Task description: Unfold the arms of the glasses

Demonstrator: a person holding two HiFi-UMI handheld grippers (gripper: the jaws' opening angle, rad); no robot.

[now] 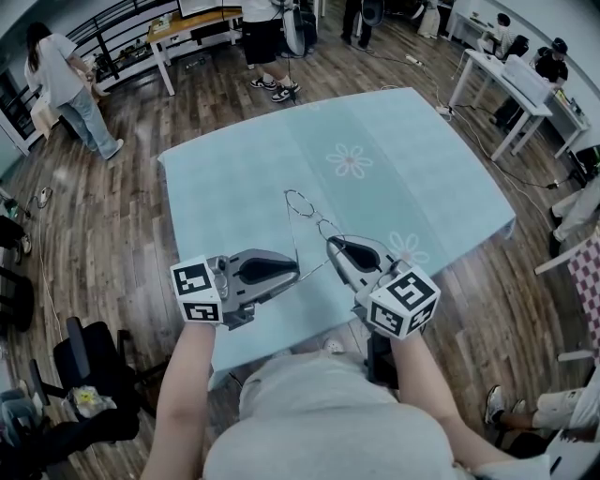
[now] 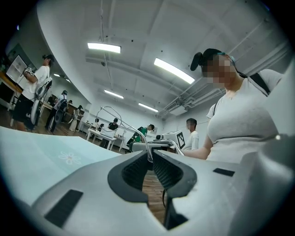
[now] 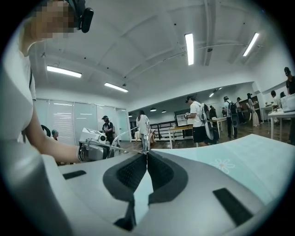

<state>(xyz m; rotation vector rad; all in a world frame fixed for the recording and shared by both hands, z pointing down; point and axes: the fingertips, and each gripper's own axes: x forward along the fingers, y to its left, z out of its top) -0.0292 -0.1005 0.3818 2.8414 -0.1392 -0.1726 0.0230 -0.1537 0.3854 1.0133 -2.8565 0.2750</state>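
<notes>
Above the table's (image 1: 422,169) near half, we hold the glasses (image 1: 315,217) aloft, both jaw pairs clamped on thin wire: left gripper (image 1: 292,272) on an arm (image 1: 292,234) running toward 12 o'clock, right gripper (image 1: 334,247) nearer the lenses (image 1: 300,202), at its 2 o'clock.

- dark wooden plank floor (image 1: 112,234) all round the counter (image 1: 441,178), which is draped in pale blue cloth with flower prints
- white tables (image 1: 492,80) at right
- wood-topped table (image 1: 192,21) beside a black railing (image 1: 117,33)
- long light strips (image 2: 104,47) on the white ceiling
</notes>
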